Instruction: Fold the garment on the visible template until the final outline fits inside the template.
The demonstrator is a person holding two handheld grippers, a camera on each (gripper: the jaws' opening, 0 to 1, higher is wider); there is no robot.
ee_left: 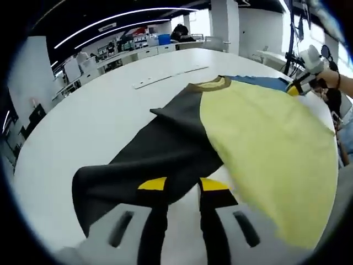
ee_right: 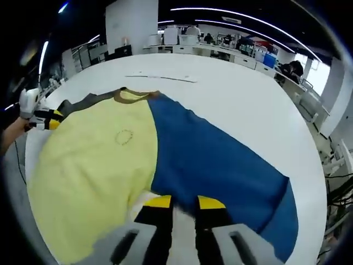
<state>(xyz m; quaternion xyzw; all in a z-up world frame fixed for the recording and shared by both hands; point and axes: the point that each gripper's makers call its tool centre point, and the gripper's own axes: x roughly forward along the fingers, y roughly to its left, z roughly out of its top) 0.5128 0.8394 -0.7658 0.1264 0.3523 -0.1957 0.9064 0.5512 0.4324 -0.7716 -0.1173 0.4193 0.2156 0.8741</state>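
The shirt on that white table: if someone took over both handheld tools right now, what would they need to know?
Left tool: at the black sleeve's edge, jaws slightly apart; a grip cannot be confirmed.
Right tool: at the hem where the yellow body meets the blue sleeve; grip likewise unclear.
Shirt: spread flat on the white table, yellow body in the middle, black sleeve on one side, blue sleeve on the other, collar pointing away.
Done: garment laid out.
Left: all folds. I cannot make out a template outline.
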